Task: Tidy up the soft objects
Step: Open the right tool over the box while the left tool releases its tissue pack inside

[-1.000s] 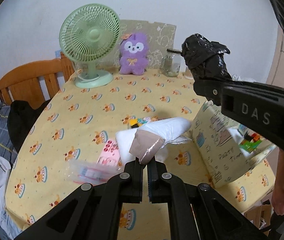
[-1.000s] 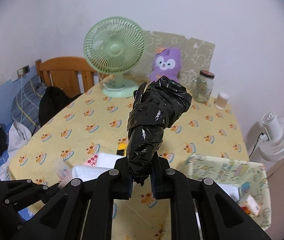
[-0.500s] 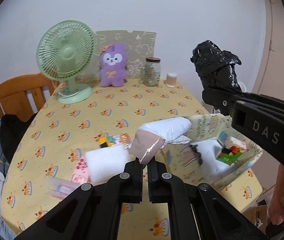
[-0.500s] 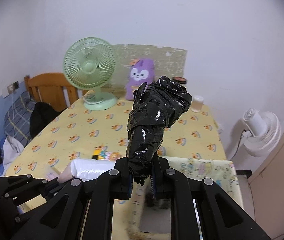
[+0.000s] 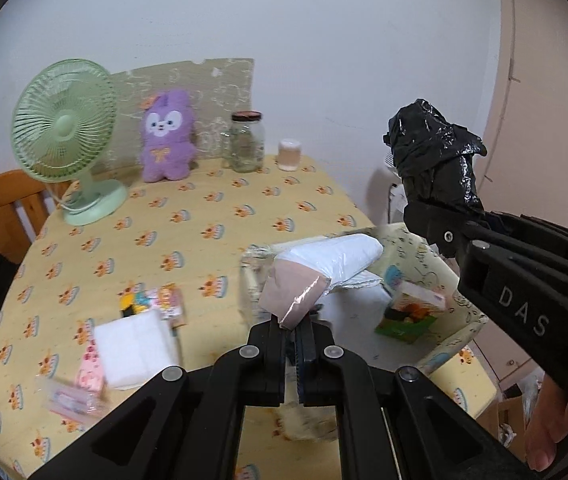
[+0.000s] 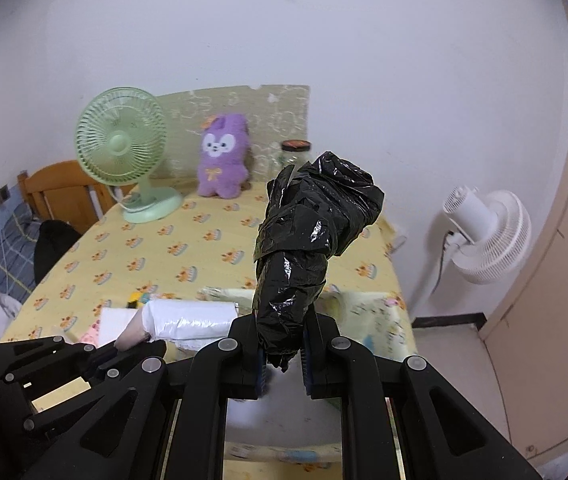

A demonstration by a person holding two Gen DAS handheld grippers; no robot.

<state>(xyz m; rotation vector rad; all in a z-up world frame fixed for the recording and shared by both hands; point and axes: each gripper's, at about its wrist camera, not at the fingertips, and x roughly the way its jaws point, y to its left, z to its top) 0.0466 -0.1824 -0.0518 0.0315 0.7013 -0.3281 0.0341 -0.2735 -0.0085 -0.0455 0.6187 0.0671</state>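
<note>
My left gripper [image 5: 295, 326] is shut on a white plastic roll with a pinkish end [image 5: 324, 266], held above the near rim of a patterned fabric bin [image 5: 440, 256]. The roll also shows in the right wrist view [image 6: 188, 318]. My right gripper [image 6: 282, 346] is shut on a crumpled black plastic bag roll [image 6: 308, 236], upright above the same bin [image 6: 368, 308]. The black roll shows in the left wrist view [image 5: 436, 160], to the right of my left gripper. A white folded pack [image 5: 134, 344] and pink packets [image 5: 90, 372] lie on the table to the left.
On the yellow tablecloth [image 5: 188, 240] stand a green desk fan [image 5: 64, 132], a purple plush [image 5: 166, 136], a glass jar [image 5: 247, 146] and a small cup [image 5: 289, 154]. The bin holds a colourful box [image 5: 408, 312]. A white floor fan [image 6: 484, 236] stands right of the table.
Both grippers have swung right and moved over the fabric bin, each still gripping its roll. The fan and plush have shifted left in both views.
</note>
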